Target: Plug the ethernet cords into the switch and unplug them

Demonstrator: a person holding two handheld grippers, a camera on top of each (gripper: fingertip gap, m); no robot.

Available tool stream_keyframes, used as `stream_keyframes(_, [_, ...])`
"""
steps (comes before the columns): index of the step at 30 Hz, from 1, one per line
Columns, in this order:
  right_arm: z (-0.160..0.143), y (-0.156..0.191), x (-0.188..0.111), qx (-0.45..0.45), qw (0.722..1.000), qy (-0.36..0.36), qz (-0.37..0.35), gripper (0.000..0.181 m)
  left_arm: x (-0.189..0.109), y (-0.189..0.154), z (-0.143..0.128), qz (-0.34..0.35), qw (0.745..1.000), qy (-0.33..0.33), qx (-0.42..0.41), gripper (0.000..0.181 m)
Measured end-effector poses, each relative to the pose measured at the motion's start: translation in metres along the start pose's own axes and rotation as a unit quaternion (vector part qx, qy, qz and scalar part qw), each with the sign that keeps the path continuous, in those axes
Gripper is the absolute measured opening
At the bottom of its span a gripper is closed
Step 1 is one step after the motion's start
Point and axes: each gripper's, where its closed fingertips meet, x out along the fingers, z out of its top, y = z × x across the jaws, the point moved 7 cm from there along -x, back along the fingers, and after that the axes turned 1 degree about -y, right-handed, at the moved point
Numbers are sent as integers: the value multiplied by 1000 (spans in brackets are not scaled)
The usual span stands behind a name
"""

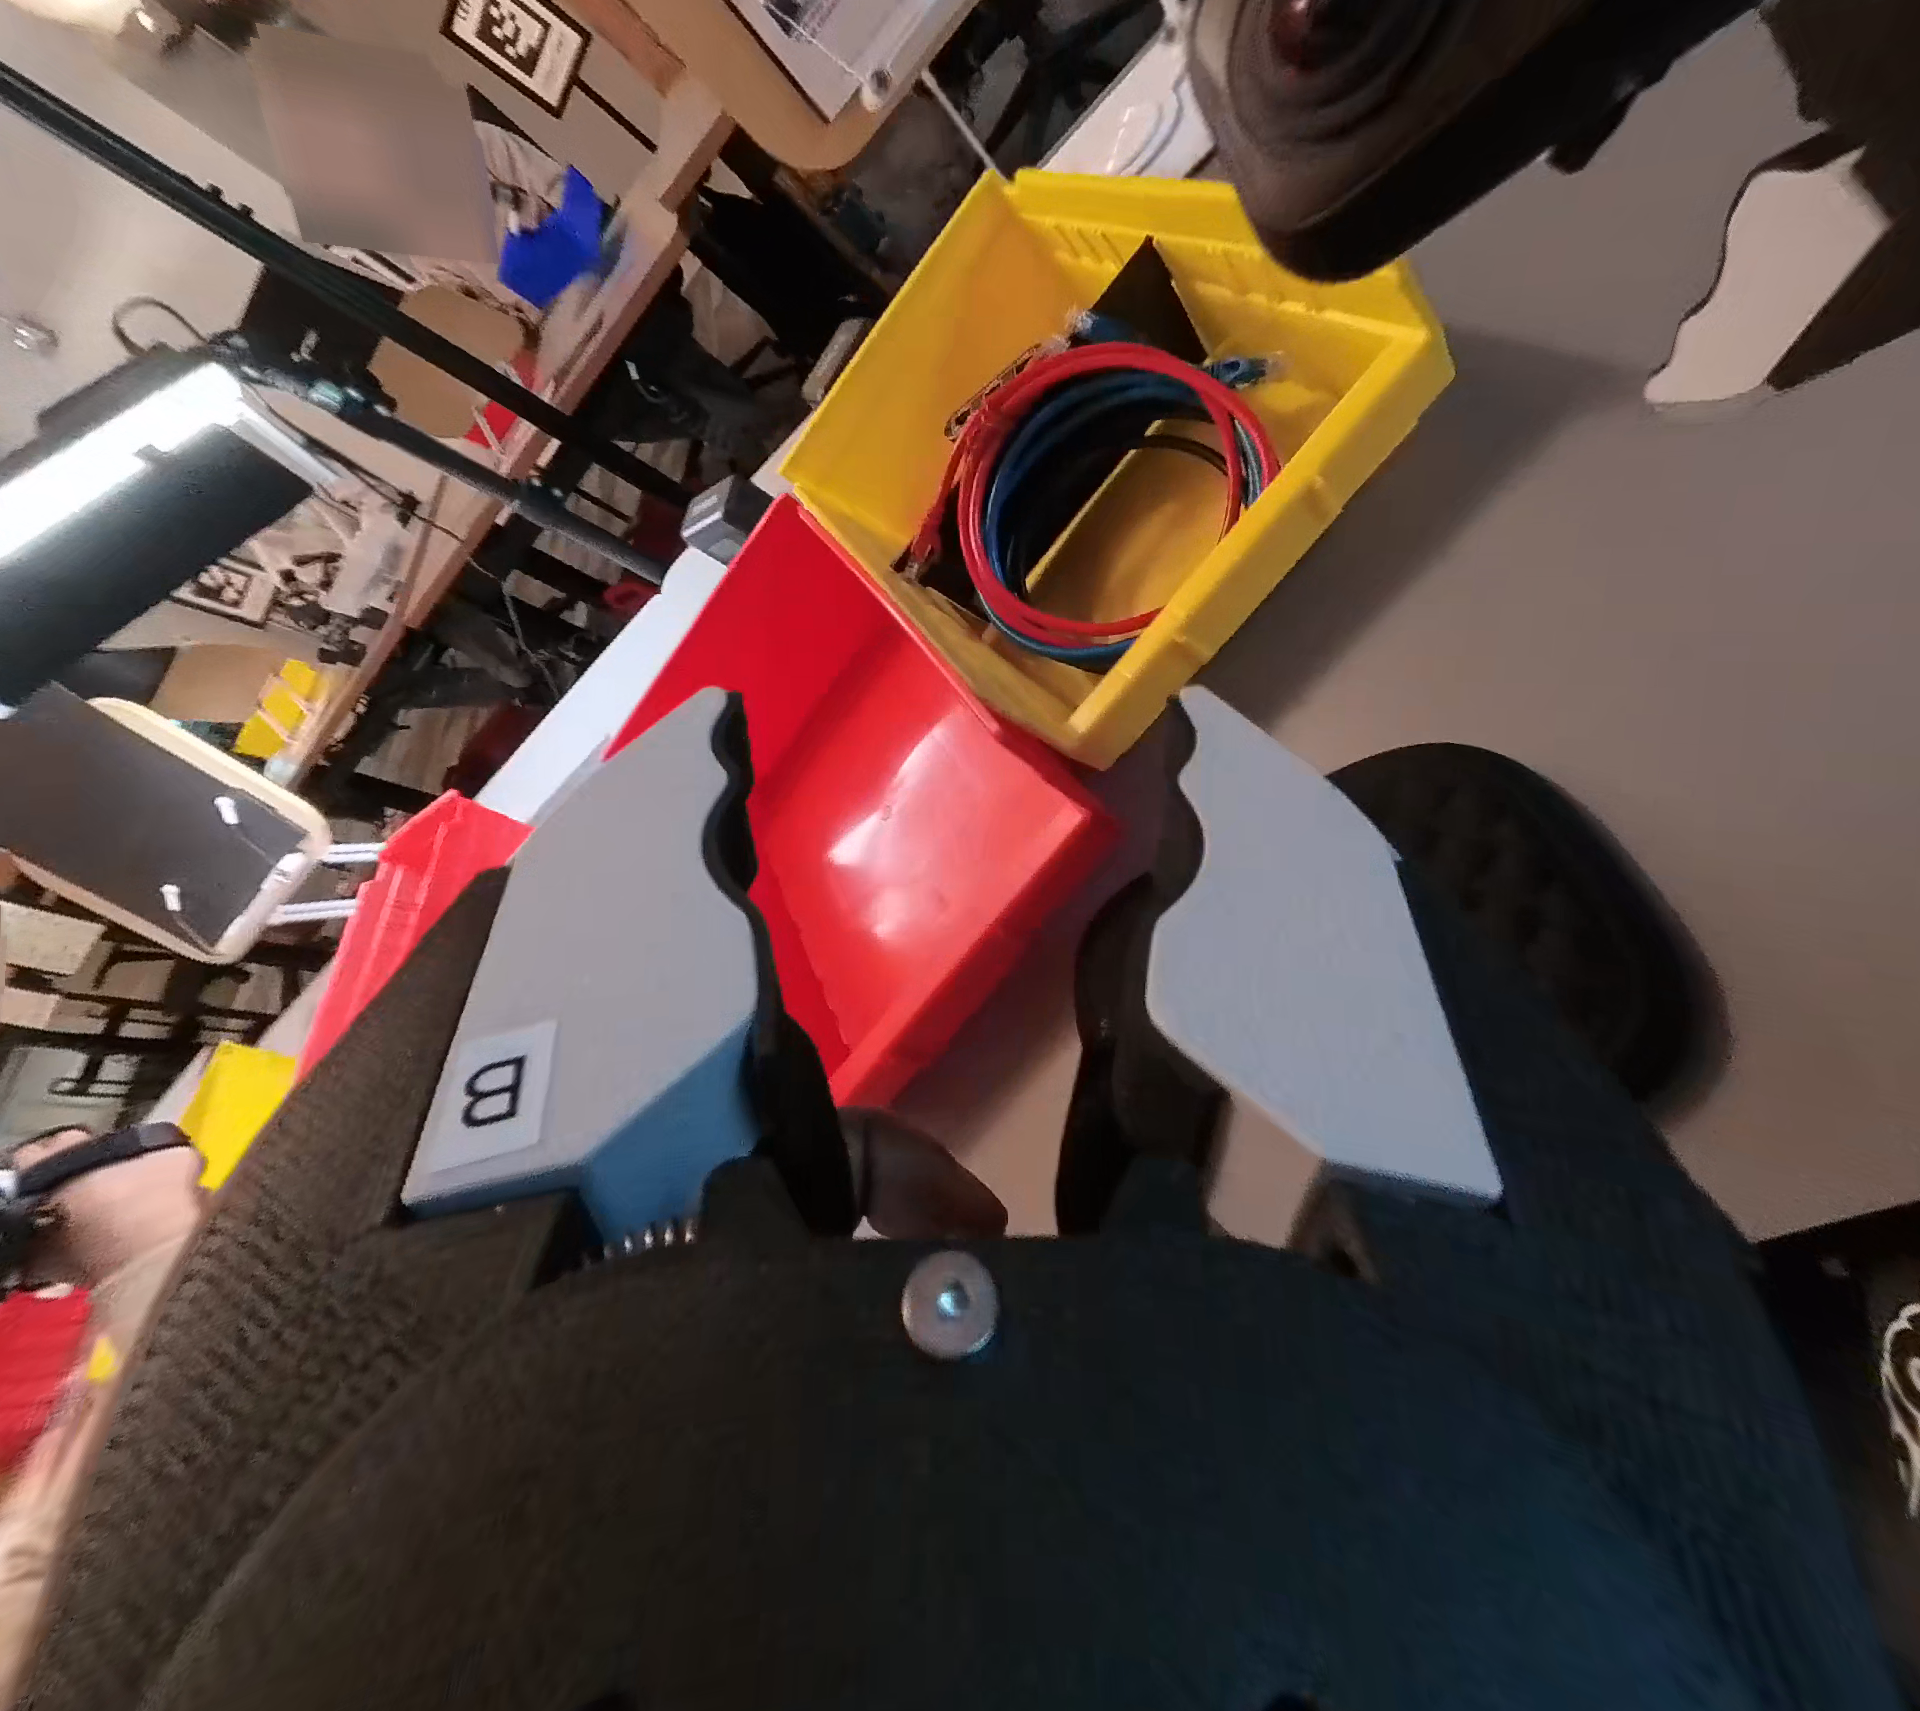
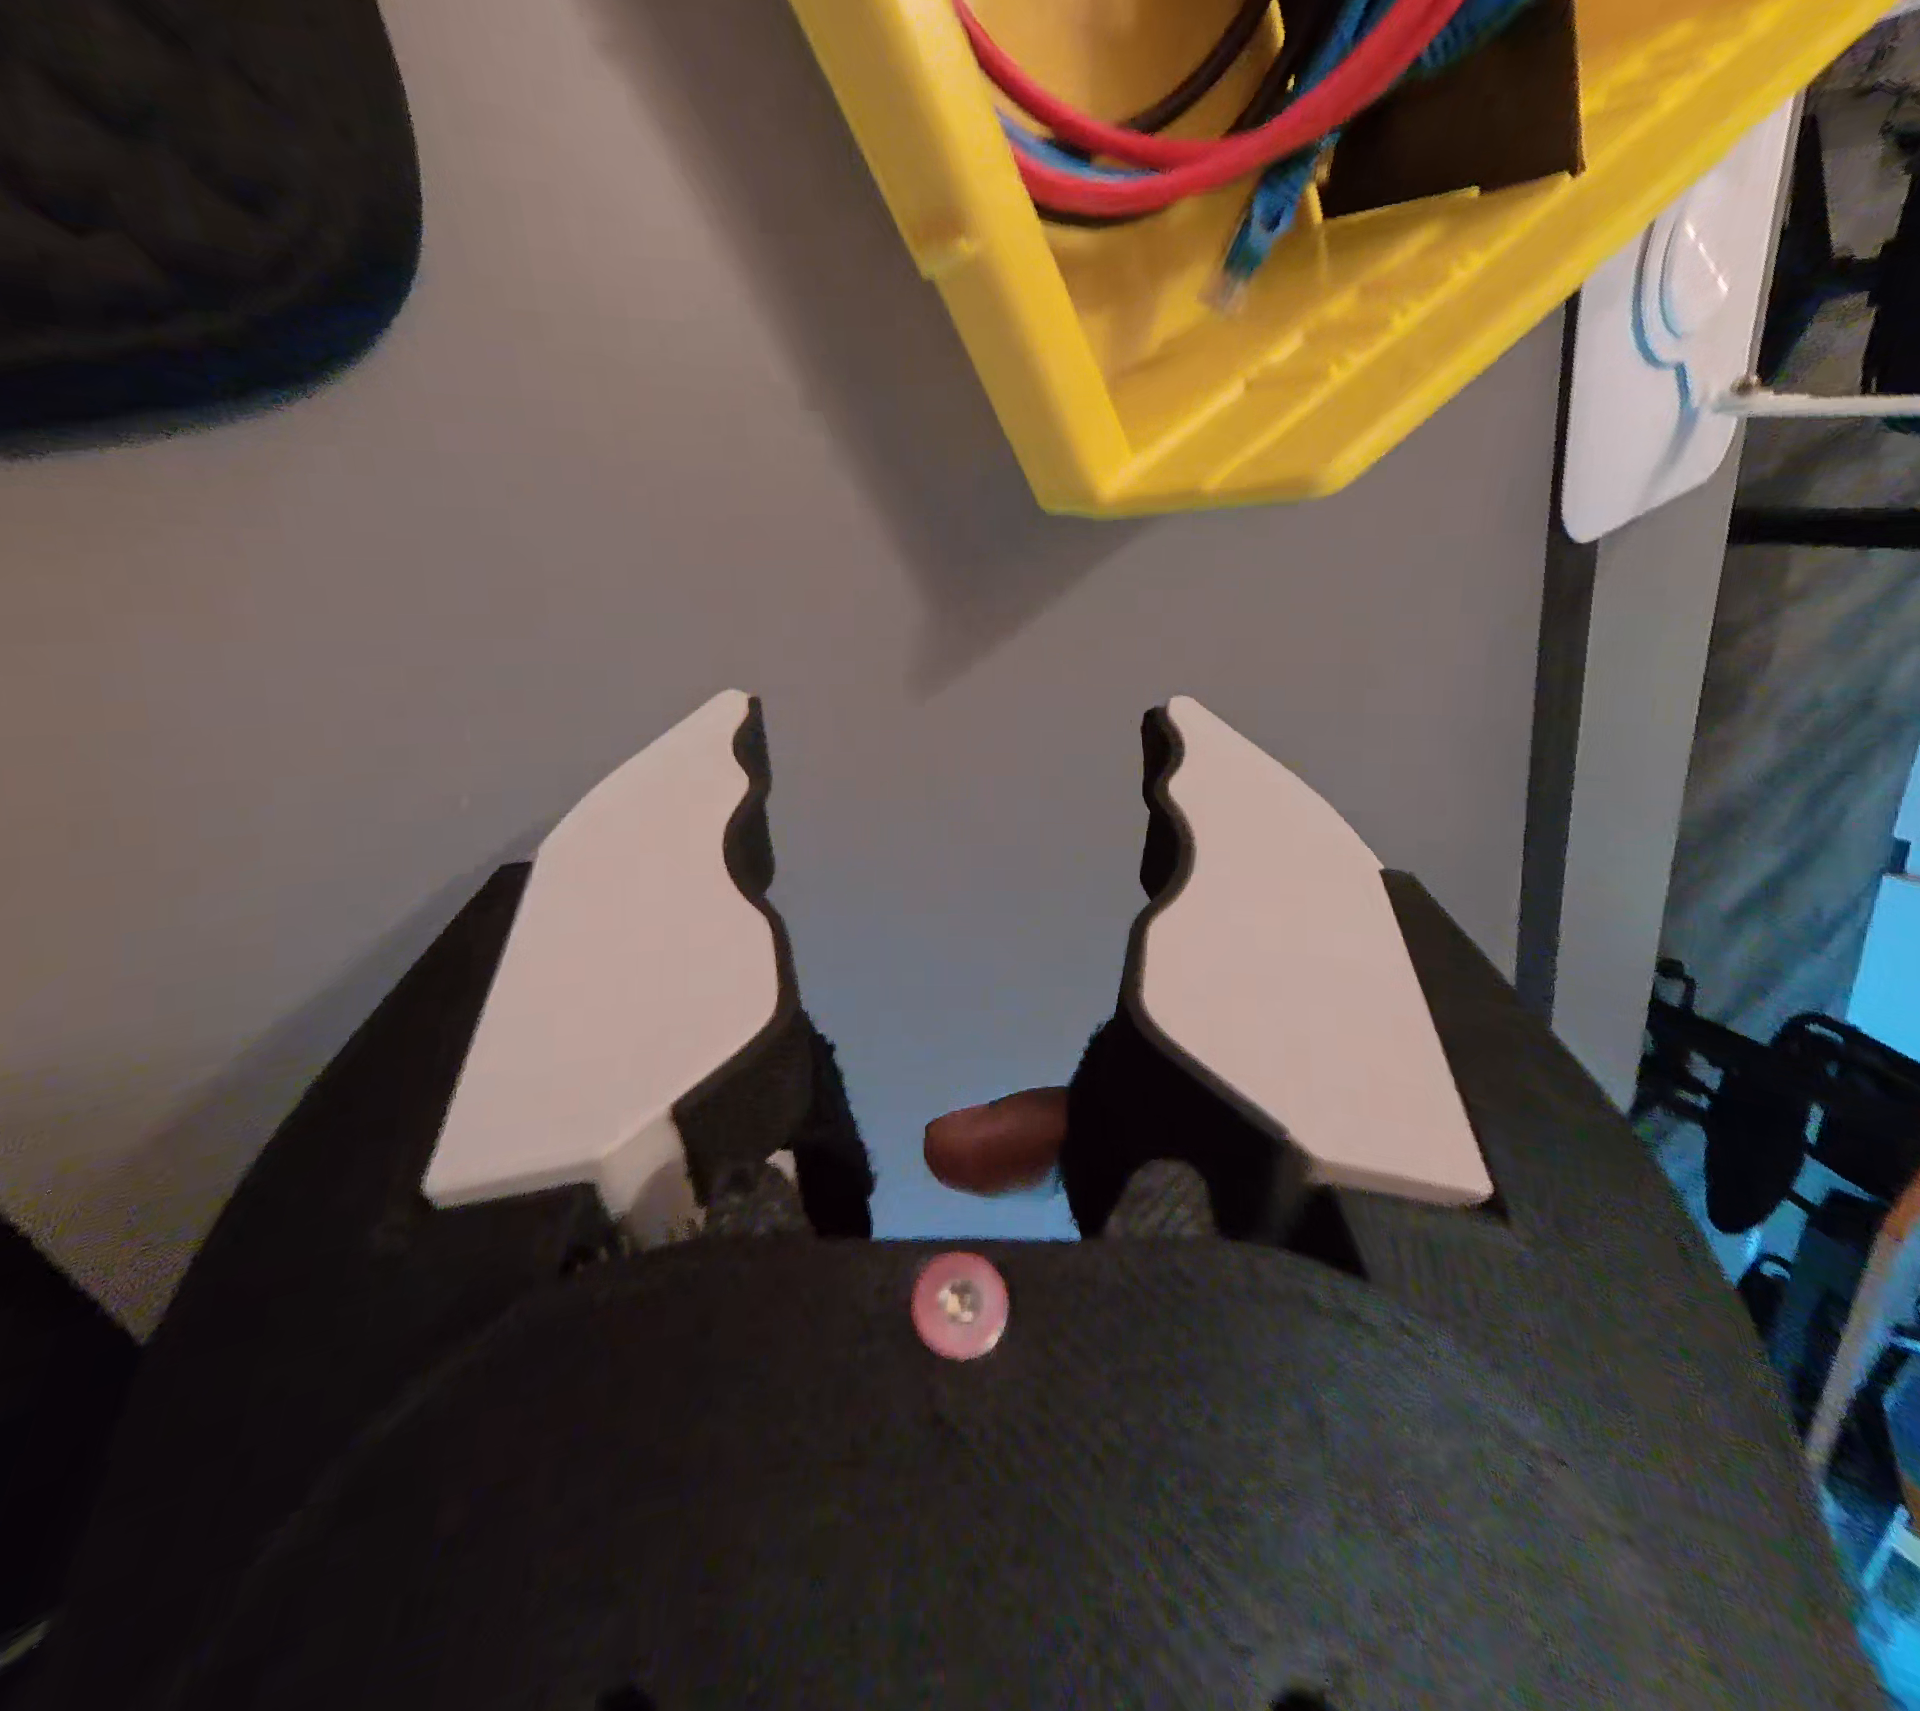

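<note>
Quick count of what's on the table: two bins side by side and touching, one yellow bin (image 1: 1340,508) farther off and one red bin (image 1: 935,861) nearer, to its left. The yellow one holds a coil of ethernet cords (image 1: 1101,498) in three colours, red, blue and black, but how many separate cords that makes is anyone's guess since the loops overlap. One black card divider (image 1: 1148,305) stands in that bin. Two grippers: the left gripper (image 1: 961,711) and the right gripper (image 2: 951,711), two fingers each, jaws apart on both.
</note>
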Motion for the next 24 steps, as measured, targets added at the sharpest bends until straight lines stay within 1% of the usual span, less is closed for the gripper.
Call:
stream_keyframes(2, [4,-4,9,13,1000,-17,4,71,10,6,-14,-5,1000,13,-15,75])
stream_keyframes(4, [5,-13,19,35,999,-37,-3,72,23,12,-33,-25,999,8,-41,75])
stream_keyframes(5, [5,-18,24,49,997,-53,-11,73,30,18,-46,-27,997,4,-67,75])
stream_keyframes(6, [6,-23,30,68,995,-74,-13,73,39,28,-62,-9,995,3,-103,75])
stream_keyframes(8, [11,-30,44,119,984,-130,3,77,55,54,-105,55,984,32,-169,76])
stream_keyframes(10, [15,-36,59,176,968,-176,19,79,74,77,-151,113,965,62,-230,77])
stream_keyframes(13, [16,-44,81,214,958,-192,12,82,100,92,-210,113,935,96,-322,83])
stream_keyframes(14, [18,-43,84,217,955,-199,20,82,106,94,-223,106,926,92,-350,86])
stream_keyframes(16, [20,-43,86,224,951,-210,31,79,115,98,-237,99,909,56,-400,85])
stream_keyframes(17, [20,-43,86,224,950,-213,35,77,120,98,-243,91,908,48,-407,82])
stream_keyframes(19, [19,-42,86,227,949,-216,40,74,128,100,-255,96,907,65,-404,78])
stream_keyframes(20, [19,-42,86,228,948,-218,42,73,129,102,-254,92,908,40,-407,64])
stream_keyframes(21, [20,-41,86,227,947,-221,43,73,130,104,-253,88,909,23,-408,40])
stream_keyframes(22, [20,-41,86,226,948,-221,43,74,129,105,-254,88,912,20,-401,19])
stream_keyframes(23, [20,-41,86,224,948,-221,41,74,127,106,-255,90,917,22,-387,7])
stream_keyframes(24, [20,-41,86,223,949,-220,38,73,124,107,-257,94,922,26,-376,6])
